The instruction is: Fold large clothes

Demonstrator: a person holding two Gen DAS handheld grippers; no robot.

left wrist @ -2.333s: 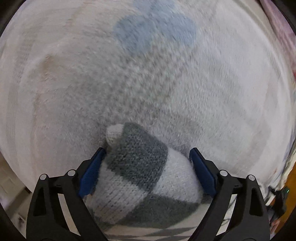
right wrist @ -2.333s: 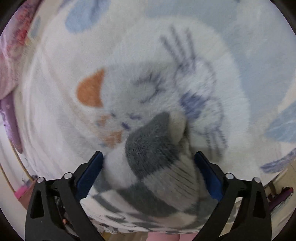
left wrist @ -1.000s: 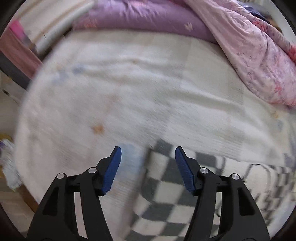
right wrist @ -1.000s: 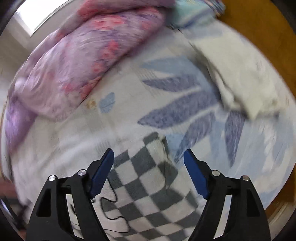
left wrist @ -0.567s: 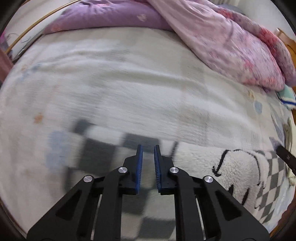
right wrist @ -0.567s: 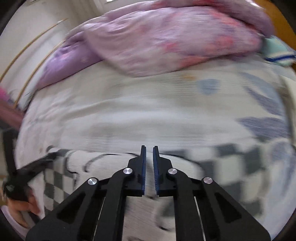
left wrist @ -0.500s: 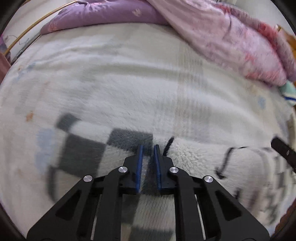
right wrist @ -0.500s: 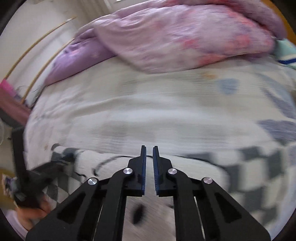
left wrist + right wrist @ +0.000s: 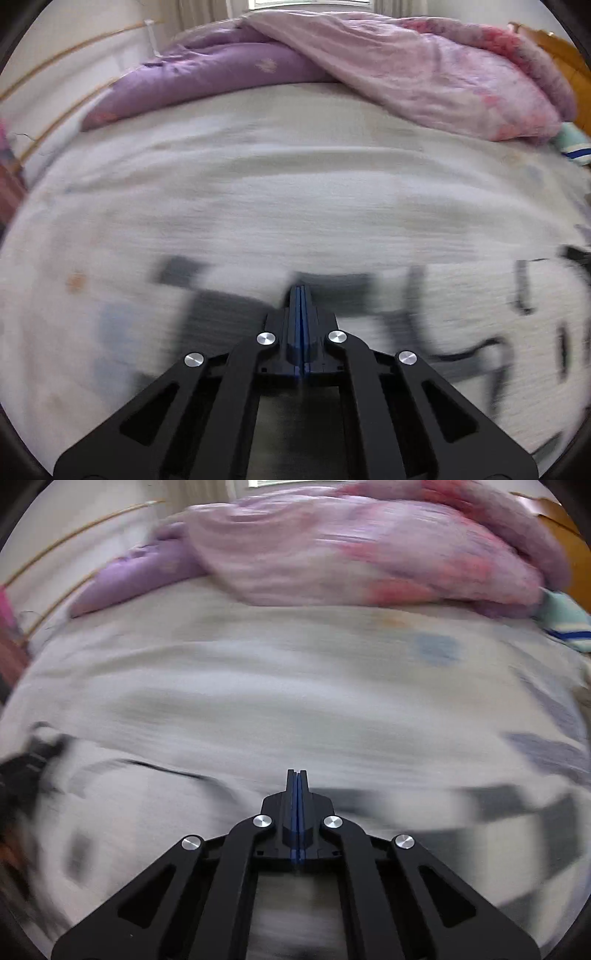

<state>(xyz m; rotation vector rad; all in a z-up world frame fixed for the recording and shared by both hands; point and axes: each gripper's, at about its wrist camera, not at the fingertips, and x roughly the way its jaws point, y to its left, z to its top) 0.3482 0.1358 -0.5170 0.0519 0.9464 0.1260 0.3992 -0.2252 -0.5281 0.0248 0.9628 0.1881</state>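
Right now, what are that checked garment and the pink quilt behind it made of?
Checked garment: probably fleecy knit, matte and fuzzy, though motion blur hides the weave. Pink quilt: likely thin woven cotton over padding, smooth and finely creased, puffed into soft folds.

Open room: wide stretch of pale bed (image 9: 295, 192) cover ahead of both hand-held grippers, flat & bare btwn the checked sweater (image 9: 461, 302) in the foreground and the bedding at the far side. Obstacles: bunched pink quilt (image 9: 424, 70) and purple quilt (image 9: 207, 77) heaped along the far edge, blocking reach there; folded striped cloth (image 9: 565, 624) at far right, wooden headboard (image 9: 554, 48) behind it. Left side: wall w/ rails (image 9: 62, 99) close to the bed edge; frames blurred, so edges approx.
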